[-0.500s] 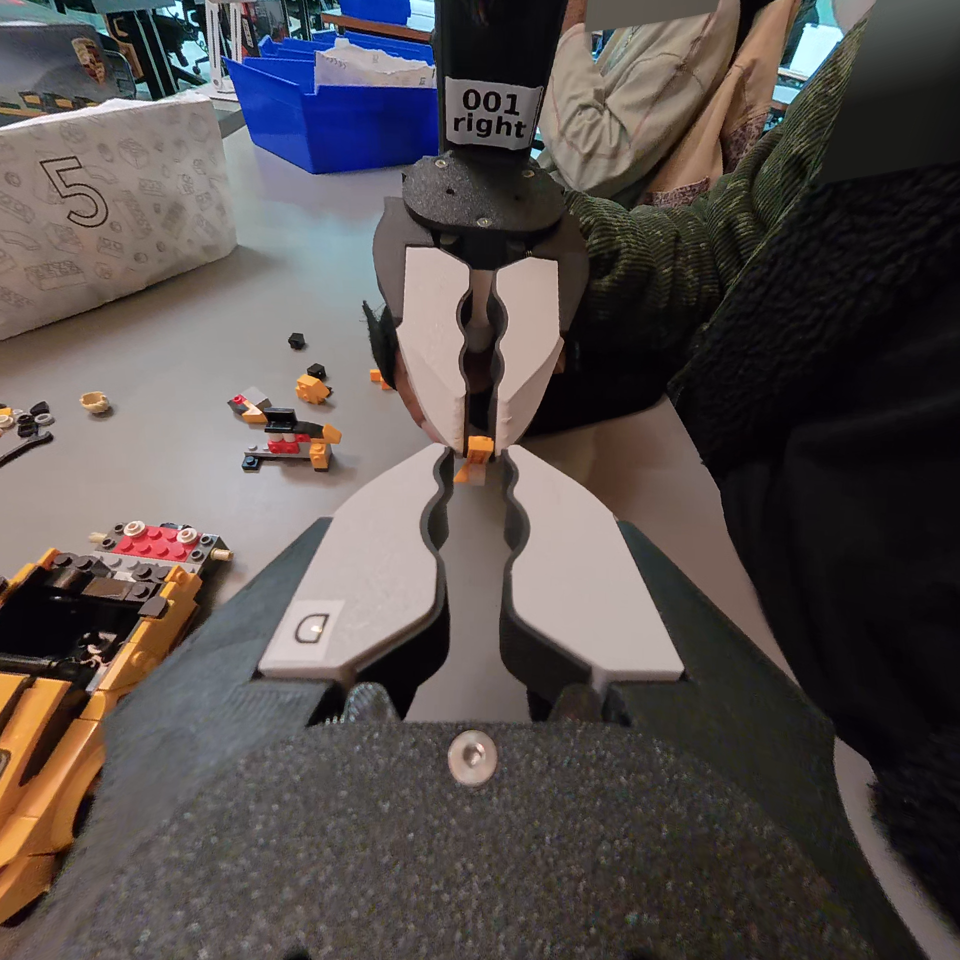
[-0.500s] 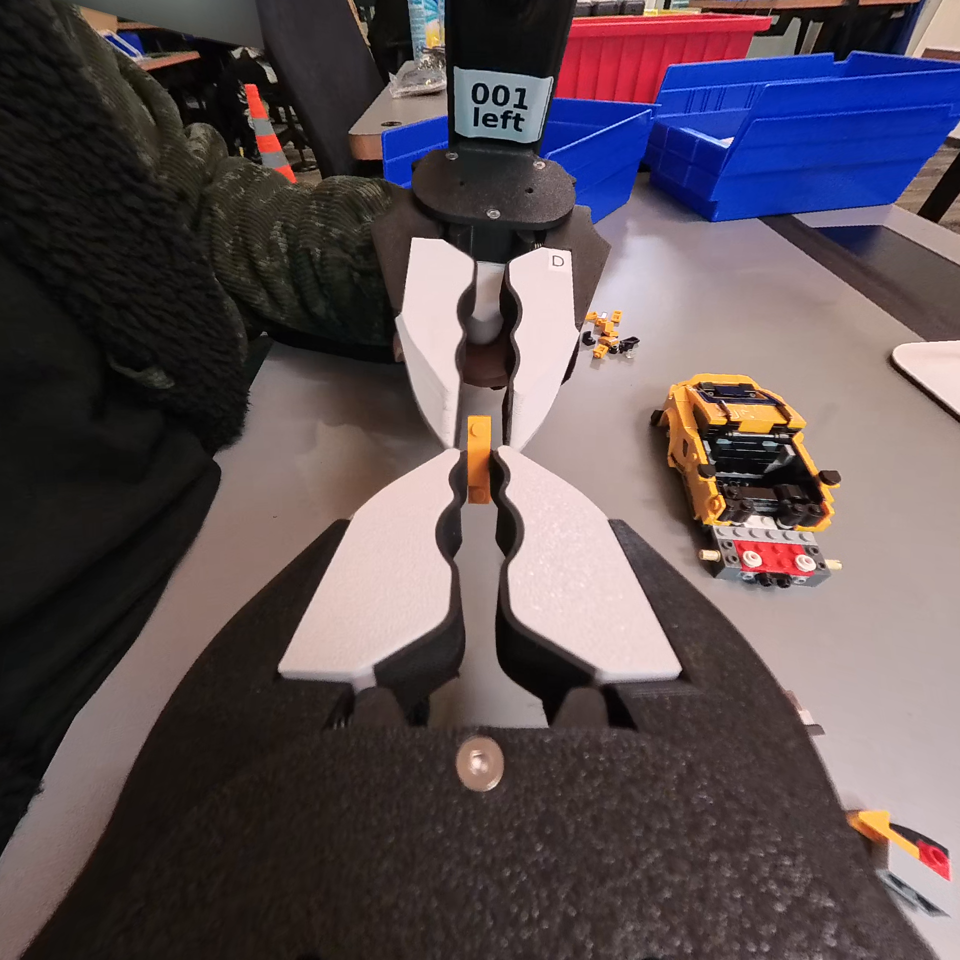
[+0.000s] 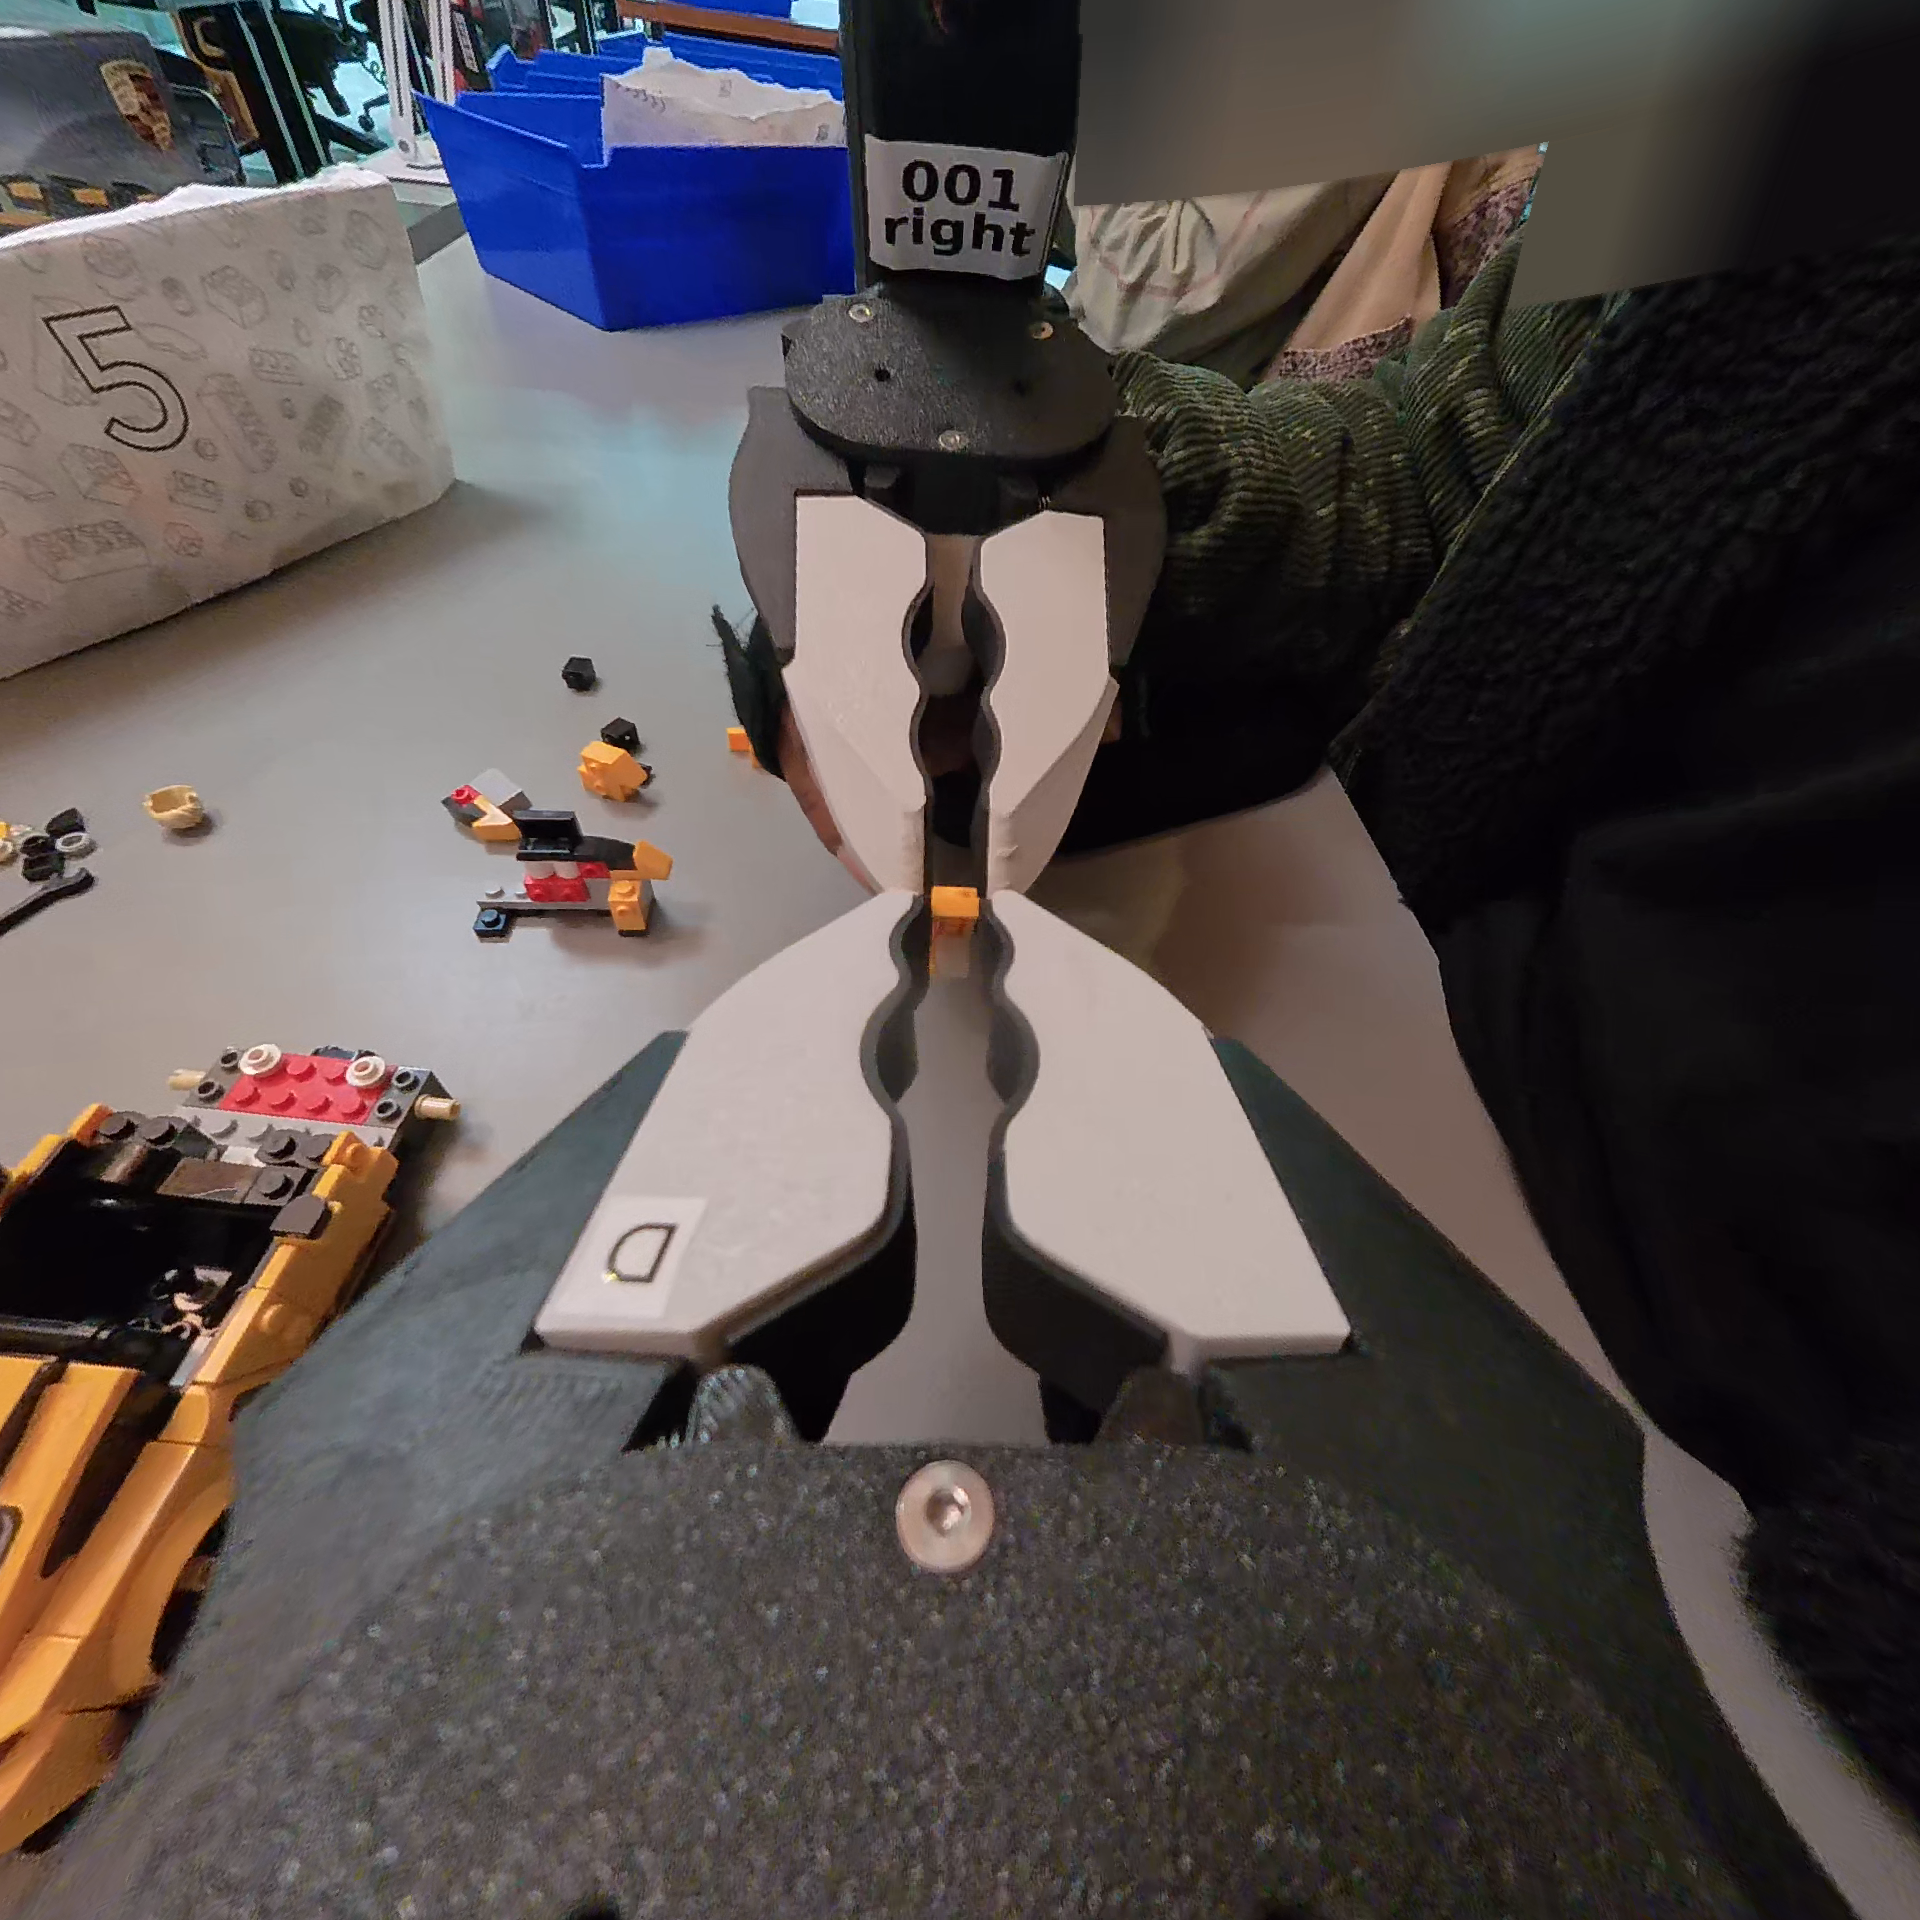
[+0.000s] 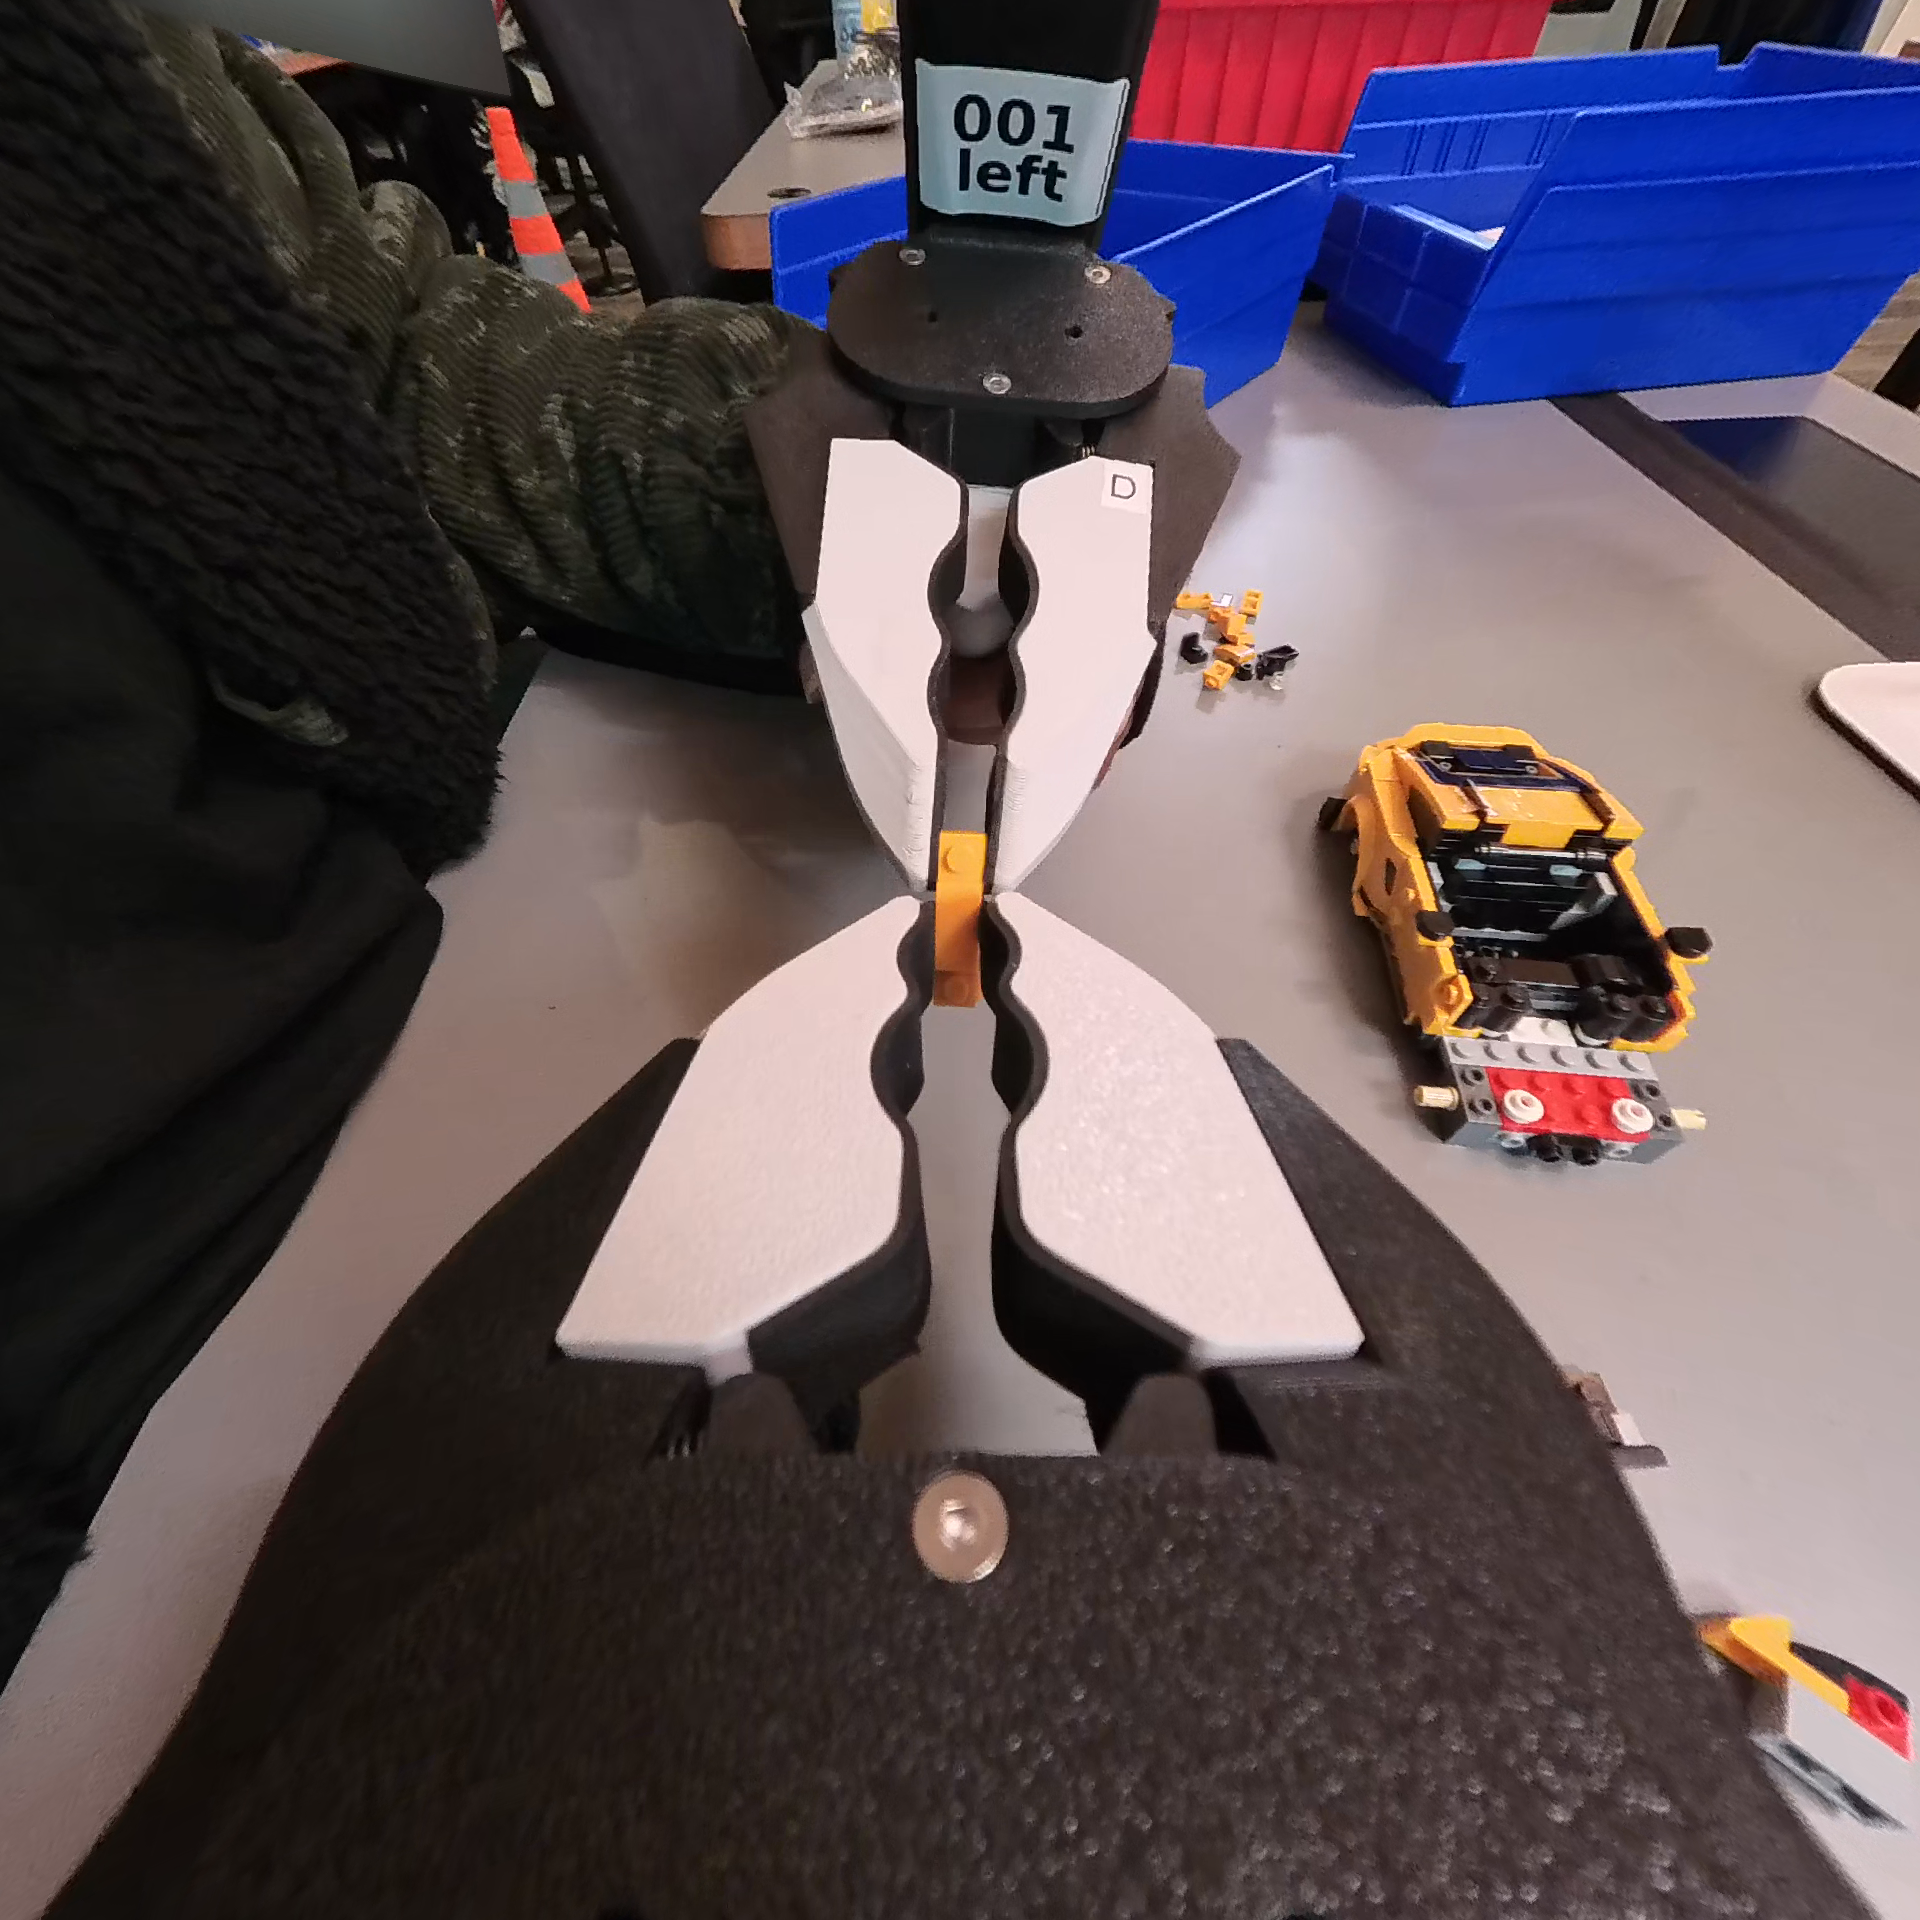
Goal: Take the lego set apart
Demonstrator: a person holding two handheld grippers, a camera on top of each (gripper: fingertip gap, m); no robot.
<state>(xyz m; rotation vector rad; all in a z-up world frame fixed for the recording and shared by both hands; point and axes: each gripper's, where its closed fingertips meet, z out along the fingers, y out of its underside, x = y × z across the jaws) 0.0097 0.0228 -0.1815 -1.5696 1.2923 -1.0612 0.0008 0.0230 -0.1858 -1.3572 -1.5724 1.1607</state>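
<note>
Left gripper [image 3: 951,940]: jaws were clamped tip-to-tip with the other one on the orange brick piece [image 3: 953,914], dead centre of the left wrist view.
Right gripper [image 4: 961,935]: jaws were pinched on the same orange brick piece [image 4: 957,914], which ran lengthwise between both sets of tips, held above the table [image 4: 1507,582].
Yellow lego car [image 4: 1496,894]: sat right of centre in the right wrist view, partly stripped, well apart from the jaws.
Loose bricks [image 3: 566,852]: were scattered left of centre in the left wrist view.
Blue bins [image 4: 1621,239]: upper right, far side.
</note>
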